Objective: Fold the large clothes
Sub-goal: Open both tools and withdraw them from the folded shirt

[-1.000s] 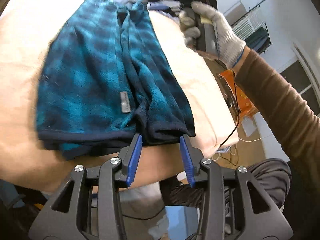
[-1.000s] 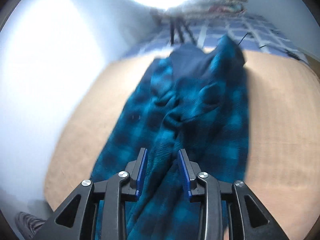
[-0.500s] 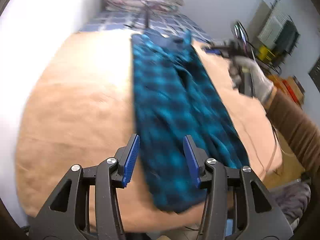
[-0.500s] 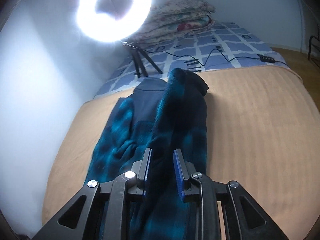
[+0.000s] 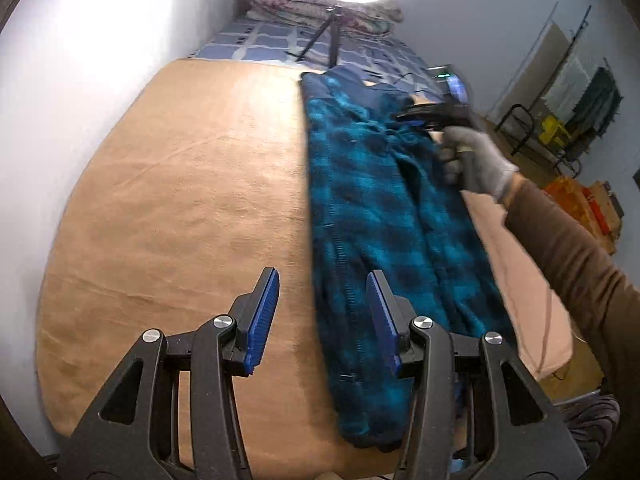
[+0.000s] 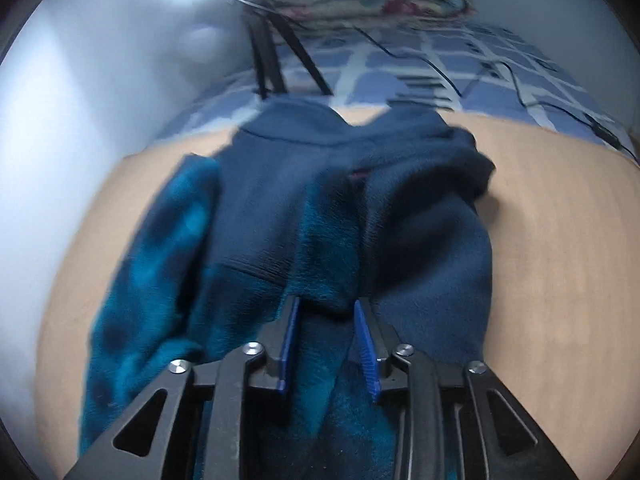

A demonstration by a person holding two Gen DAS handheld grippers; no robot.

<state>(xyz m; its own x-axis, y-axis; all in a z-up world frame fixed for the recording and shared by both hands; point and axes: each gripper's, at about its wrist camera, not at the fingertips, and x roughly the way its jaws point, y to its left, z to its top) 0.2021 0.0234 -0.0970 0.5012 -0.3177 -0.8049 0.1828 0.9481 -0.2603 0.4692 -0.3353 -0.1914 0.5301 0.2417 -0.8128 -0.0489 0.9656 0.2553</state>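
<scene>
Leftmost, the left gripper (image 5: 322,312): jaws stand apart with nothing between them, having just widened. It hangs above the tan blanket-covered bed top (image 5: 192,208); the garment's long left edge runs just ahead of its right pad. Likely released so the fold can settle.

Ahead and right of it lies the teal-and-navy plaid fleece jacket (image 5: 384,216), drawn into a long narrow strip with sides turned in, collar at the far end. A first lengthwise fold looks done; the crosswise fold remains.

Further right, the gloved right hand (image 5: 476,164) carries the right gripper (image 6: 326,332) low over the collar end. Its jaws are narrow and have just been opening; a ridge of teal fleece sits between the pads, but whether they pinch it I cannot tell.

Containers: none on the bed. Yellow and orange bins stand far right, contents unclear.
</scene>
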